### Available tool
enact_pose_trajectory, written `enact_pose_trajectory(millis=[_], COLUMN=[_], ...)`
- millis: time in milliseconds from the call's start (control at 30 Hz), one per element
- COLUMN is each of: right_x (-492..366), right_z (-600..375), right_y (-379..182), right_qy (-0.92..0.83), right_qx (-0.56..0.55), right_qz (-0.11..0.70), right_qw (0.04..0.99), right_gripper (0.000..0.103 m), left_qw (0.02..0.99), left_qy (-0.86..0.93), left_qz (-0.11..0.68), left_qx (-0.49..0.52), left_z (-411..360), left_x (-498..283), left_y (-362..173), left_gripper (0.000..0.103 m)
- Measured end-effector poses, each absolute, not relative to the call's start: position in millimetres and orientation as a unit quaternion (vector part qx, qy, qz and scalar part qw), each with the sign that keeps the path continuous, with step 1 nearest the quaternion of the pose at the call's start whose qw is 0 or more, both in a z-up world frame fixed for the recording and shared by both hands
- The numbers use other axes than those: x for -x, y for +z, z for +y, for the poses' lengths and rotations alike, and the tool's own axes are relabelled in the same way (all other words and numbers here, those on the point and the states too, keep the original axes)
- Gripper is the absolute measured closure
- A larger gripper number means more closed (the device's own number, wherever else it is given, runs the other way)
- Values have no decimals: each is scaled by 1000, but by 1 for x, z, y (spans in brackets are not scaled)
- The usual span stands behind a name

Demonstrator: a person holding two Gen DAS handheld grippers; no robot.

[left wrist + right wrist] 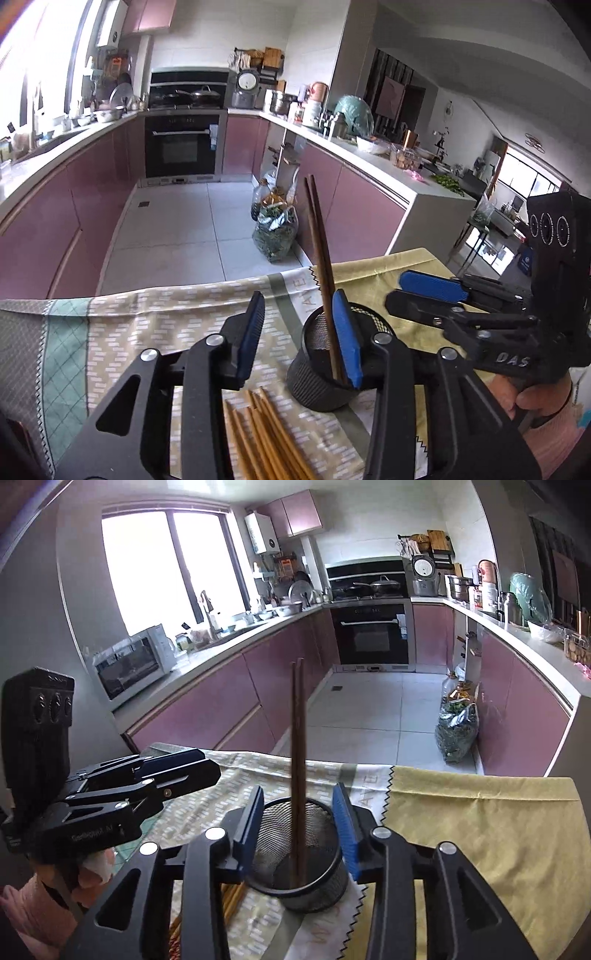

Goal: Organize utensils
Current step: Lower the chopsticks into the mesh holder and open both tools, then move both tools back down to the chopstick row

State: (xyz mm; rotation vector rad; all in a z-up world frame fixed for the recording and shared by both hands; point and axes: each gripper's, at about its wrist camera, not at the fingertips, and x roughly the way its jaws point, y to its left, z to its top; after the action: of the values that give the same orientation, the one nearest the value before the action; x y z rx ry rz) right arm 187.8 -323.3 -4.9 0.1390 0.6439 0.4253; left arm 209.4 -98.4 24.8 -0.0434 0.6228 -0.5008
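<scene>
Both grippers, left gripper (301,334) and right gripper (301,829), have fingers apart, gripping nothing. Two dark brown wooden chopsticks (297,746) stand in the black mesh cup (306,864). Light tan bamboo chopsticks (258,435) lie near-left on the patterned tablecloth (147,321): light, stiff, slippery; pinch mid-shaft.

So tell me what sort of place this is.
A home kitchen, most likely: a built-in oven under a stove with pans, pink cabinets along the counters, and a sink with a tap below the window.
</scene>
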Motion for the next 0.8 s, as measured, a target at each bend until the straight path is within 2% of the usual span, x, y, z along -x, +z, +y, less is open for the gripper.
enact_pose_trajectory(millis=[133, 233, 533, 800], right_x=[-154, -133, -121, -113], right_z=[-317, -303, -271, -251], right_y=[-3, -12, -79, -106], right_qy=[246, 273, 263, 244], right_qx=[-74, -60, -57, -48], right_qz=[295, 299, 394, 428], right_qw=[920, 912, 879, 869], right_gripper=[55, 54, 54, 54], left_qw=[928, 931, 915, 893], left_qy=[-235, -218, -194, -198], left_qz=[290, 293, 352, 403], left_qx=[13, -3, -37, -47], left_z=[-76, -59, -30, -35], left_x=[-186, -170, -137, -128], left_y=[21, 8, -53, -92], left_gripper=[57, 55, 54, 54])
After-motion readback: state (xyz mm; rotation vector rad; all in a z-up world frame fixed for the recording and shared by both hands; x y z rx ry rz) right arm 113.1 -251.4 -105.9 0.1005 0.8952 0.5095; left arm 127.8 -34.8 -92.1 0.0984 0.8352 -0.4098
